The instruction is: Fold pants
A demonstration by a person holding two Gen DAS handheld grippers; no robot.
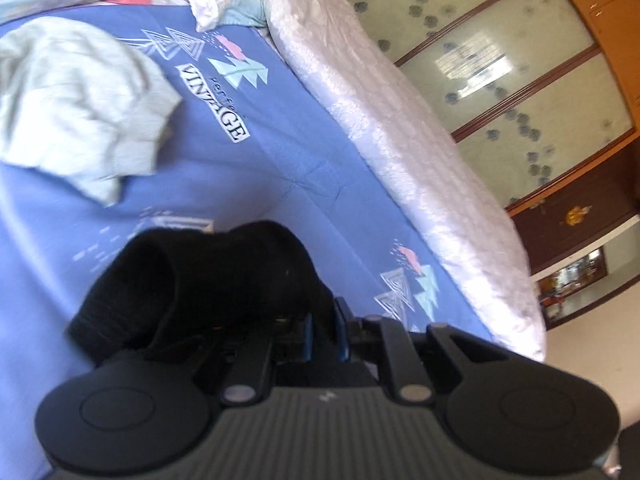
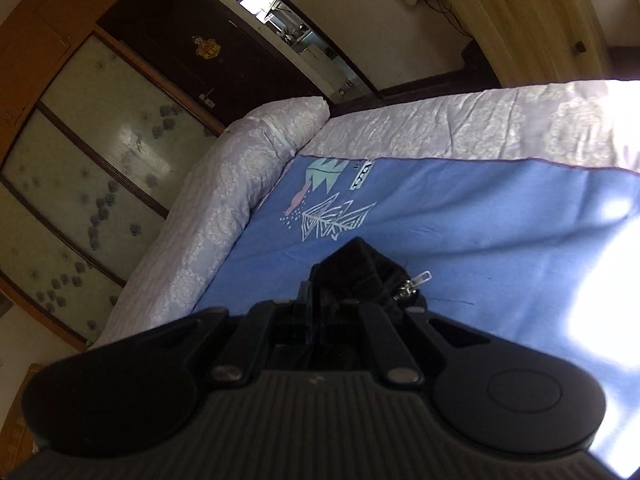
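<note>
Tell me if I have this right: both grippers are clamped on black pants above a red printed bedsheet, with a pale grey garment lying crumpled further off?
Nearly. The printed bedsheet is blue, not red, as both wrist views show. The rest holds: the left gripper and the right gripper are each shut on the black pants, and the pale grey garment lies crumpled further off in the left wrist view.

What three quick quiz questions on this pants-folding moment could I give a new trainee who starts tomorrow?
1. True or false: both grippers grip black fabric.
2. Which metal part shows beside the right gripper? A zipper pull, B belt buckle, C key.
3. What pale thing lies on the blue sheet beyond the left gripper?

Key:
1. True: each is shut on the black pants.
2. A, the zipper pull.
3. A crumpled light grey garment.
</note>
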